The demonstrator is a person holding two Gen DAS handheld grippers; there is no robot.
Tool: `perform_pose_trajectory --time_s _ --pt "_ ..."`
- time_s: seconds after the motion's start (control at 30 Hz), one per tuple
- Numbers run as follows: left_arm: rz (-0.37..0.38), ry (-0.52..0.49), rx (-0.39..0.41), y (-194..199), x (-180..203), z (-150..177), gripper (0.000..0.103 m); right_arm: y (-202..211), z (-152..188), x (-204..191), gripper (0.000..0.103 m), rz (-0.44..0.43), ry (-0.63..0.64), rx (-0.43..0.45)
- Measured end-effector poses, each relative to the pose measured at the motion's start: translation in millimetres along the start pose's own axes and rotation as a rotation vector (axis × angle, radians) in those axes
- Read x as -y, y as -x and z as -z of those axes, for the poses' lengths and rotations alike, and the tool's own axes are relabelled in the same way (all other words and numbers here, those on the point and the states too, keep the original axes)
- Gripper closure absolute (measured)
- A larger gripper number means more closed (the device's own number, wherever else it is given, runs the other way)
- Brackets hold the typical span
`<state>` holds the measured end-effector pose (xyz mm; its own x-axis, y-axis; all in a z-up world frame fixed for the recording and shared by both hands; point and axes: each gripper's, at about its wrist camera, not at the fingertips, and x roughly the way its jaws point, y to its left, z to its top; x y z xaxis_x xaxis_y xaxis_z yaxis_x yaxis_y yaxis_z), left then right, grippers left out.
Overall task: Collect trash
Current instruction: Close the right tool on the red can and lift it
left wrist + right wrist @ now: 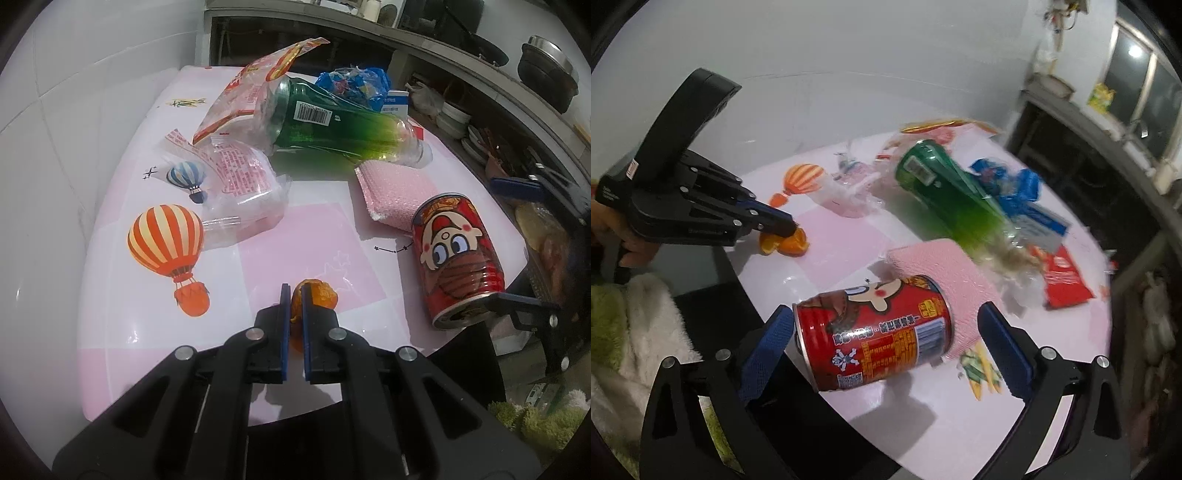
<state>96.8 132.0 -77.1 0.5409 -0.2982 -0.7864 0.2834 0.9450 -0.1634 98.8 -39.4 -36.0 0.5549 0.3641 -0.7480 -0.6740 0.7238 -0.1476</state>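
Left tongs [294, 295] pinch crinkly orange peel [317, 295] — red cylindrical can [875, 332] betw. right tongs [886, 332].

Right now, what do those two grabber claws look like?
Both are black plastic claws with silver round bolts and blue pads inside the fingers. The left gripper has smooth blue strips and a curved black handle with a small red-and-white sticker. The right gripper has rough, textured blue pads.

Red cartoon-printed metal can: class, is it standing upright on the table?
No: the red cartoon-printed metal can is tipped over at the table edge, one end against a pad of the right gripper.
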Motion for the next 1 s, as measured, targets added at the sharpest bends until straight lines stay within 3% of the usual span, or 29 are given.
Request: perform_pose_trajectory --time_s 0.27,0.47,0.67,0.87,1.0 --pt "0.005 0.006 -0.002 -1.2 -0.4 1.0 0.099 -16.8 4.6 18.3 0.006 -0.178 -0.107 -0.026" --pt "0.005 0.007 -0.003 -1.7 -1.3 1.1 0.099 -11.1 16.8 37.1 0.007 -0.255 -0.309 0.019" --pt "0.001 0.002 -0.001 -1.6 -0.9 1.0 0.099 6.4 51.3 77.1 0.008 -0.396 -0.655 0.102" --pt "-0.001 0.000 -0.002 -2.0 0.7 -0.7 0.099 13.6 119.7 135.7 0.008 -0.497 -1.109 0.207" --pt "-0.003 -0.001 -0.002 -1.8 1.4 -1.4 0.099 10.7 145.8 157.2 0.008 -0.509 -1.242 0.198"
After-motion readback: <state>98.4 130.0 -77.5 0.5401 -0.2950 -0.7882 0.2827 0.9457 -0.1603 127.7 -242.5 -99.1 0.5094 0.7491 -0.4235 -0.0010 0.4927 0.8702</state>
